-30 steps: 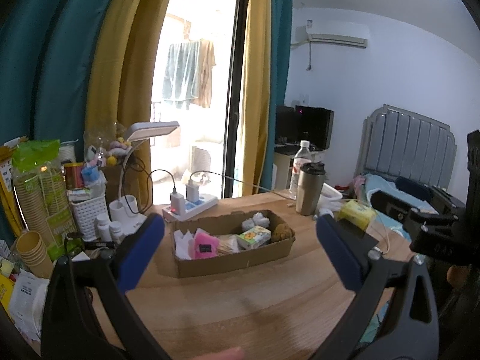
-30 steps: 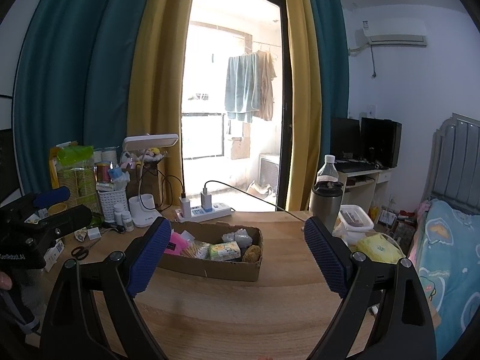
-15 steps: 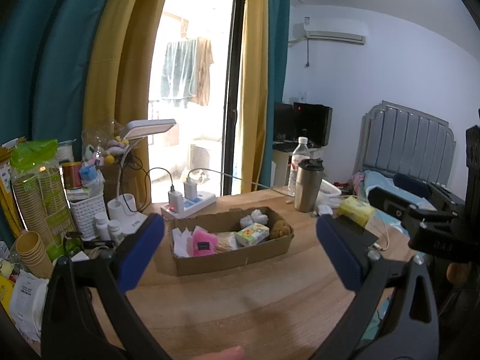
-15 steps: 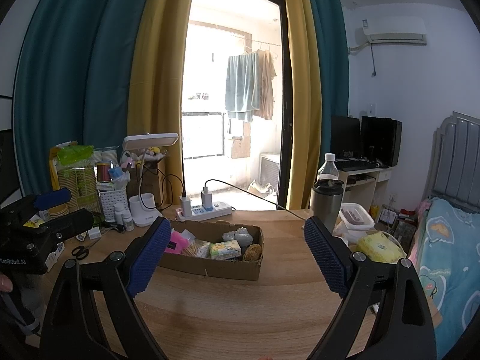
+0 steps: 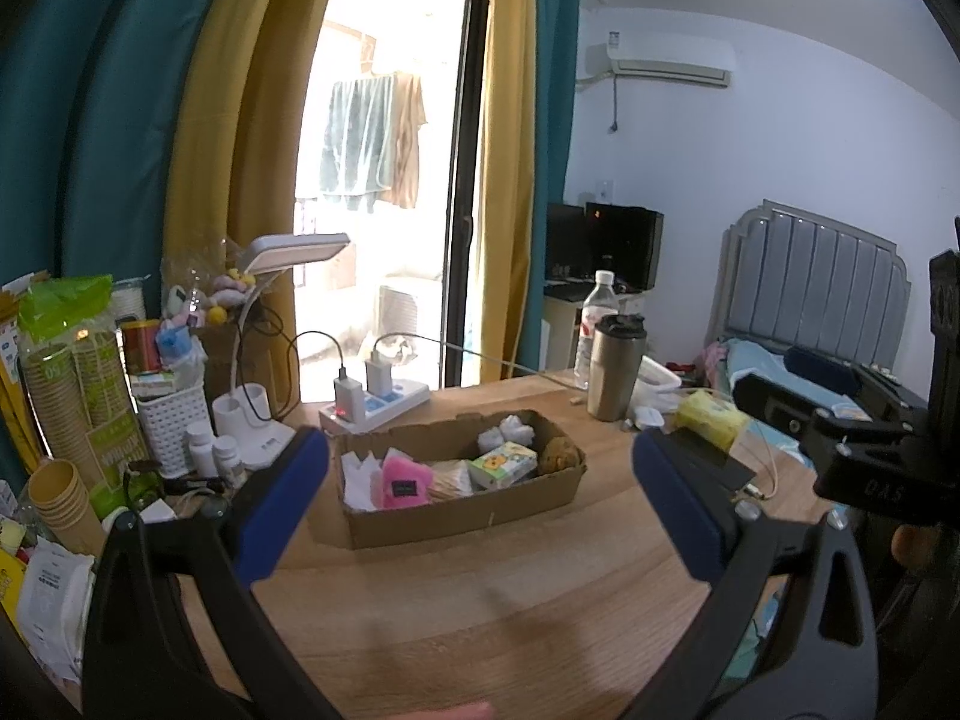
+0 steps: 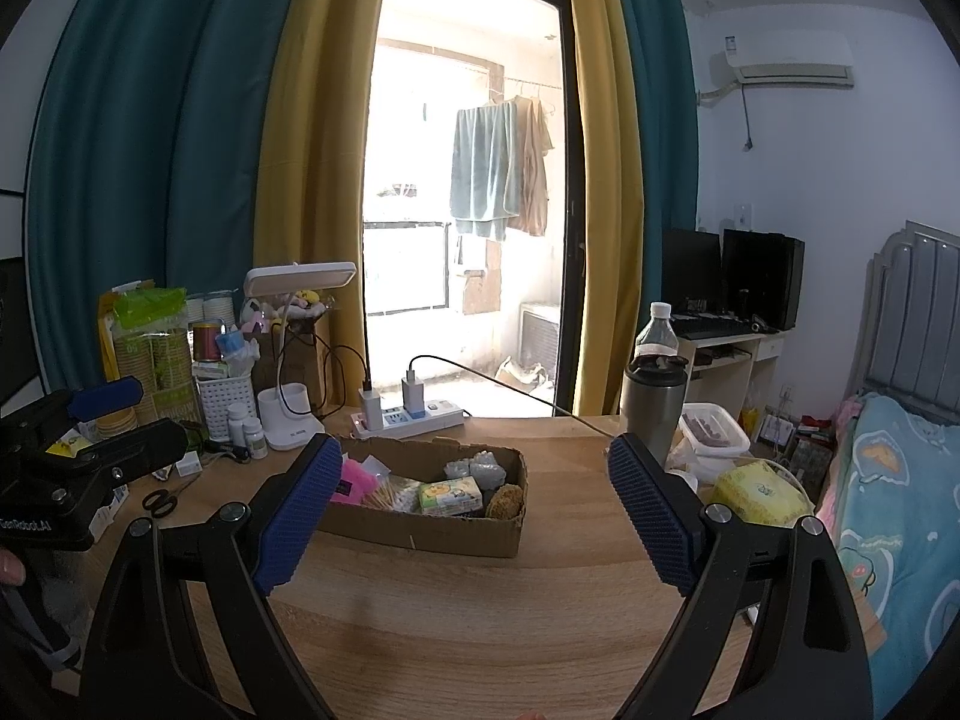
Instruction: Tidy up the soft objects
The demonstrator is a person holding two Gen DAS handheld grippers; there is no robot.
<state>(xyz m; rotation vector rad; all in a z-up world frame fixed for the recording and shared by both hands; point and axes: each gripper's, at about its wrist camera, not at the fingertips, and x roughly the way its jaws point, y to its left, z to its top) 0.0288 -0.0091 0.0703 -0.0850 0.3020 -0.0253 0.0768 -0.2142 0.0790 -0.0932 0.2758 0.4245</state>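
Note:
A shallow cardboard box [image 5: 474,516] [image 6: 432,531] sits mid-table. It holds a pink sponge [image 5: 405,480] [image 6: 354,480], white tissue [image 5: 360,474], a small yellow-green tissue pack [image 5: 503,464] [image 6: 450,495], white wads [image 5: 510,433] [image 6: 474,467] and a brown sponge [image 5: 561,455] [image 6: 507,499]. A yellow tissue pack [image 5: 711,417] [image 6: 759,495] lies on the table's right side. My left gripper [image 5: 480,498] hovers open in front of the box with nothing between its blue pads. My right gripper [image 6: 474,510] is also open and empty, short of the box.
A steel tumbler [image 5: 615,369] [image 6: 654,405] and a water bottle [image 5: 594,324] stand right of the box. A power strip [image 5: 375,405], desk lamp [image 6: 297,360], white basket [image 5: 171,426], small bottles, paper cups [image 5: 57,501] and scissors [image 6: 159,501] crowd the left. A bed [image 6: 888,492] lies right.

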